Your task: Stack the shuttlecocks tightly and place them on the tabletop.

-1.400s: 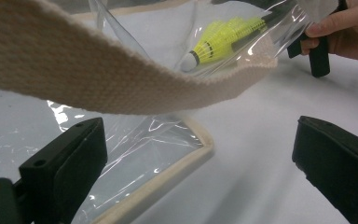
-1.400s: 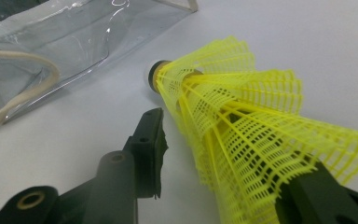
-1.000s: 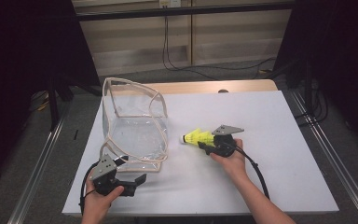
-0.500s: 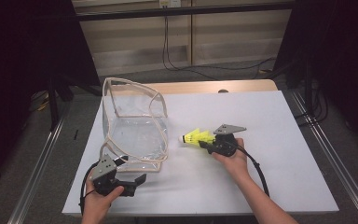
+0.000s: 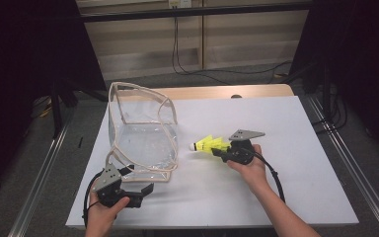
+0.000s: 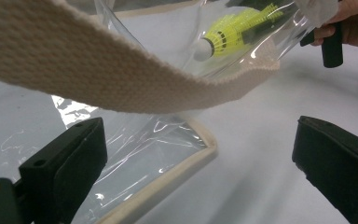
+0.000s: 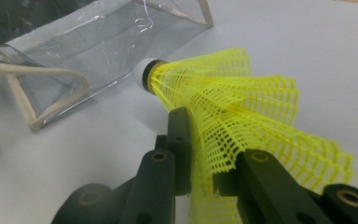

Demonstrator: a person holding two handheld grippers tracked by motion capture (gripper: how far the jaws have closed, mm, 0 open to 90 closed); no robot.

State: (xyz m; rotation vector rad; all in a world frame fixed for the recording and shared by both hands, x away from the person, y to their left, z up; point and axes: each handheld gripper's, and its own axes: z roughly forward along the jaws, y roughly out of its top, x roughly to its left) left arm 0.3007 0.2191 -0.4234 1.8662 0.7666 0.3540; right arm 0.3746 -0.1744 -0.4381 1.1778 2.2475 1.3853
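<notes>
A yellow mesh shuttlecock (image 5: 208, 144) with a white cork tip is pinched by its skirt in my right gripper (image 5: 218, 150), just above the white table (image 5: 286, 123). Its cork points left at the clear plastic bag (image 5: 143, 133). In the right gripper view the jaws (image 7: 205, 140) have just been closing on the shuttlecock's skirt (image 7: 233, 93), which is squeezed between them. My left gripper (image 5: 145, 190) rests open at the bag's near left corner. Its jaws (image 6: 198, 126) stand wide apart with nothing gripped, under the bag's beige strap (image 6: 98, 79).
The bag stands upright with beige webbing trim, its mouth facing up. Through its clear wall the left gripper view shows the shuttlecock (image 6: 233, 30) and the person's right hand (image 6: 354, 18). Bare table lies right of the hand. Dark floor and metal rails flank the table.
</notes>
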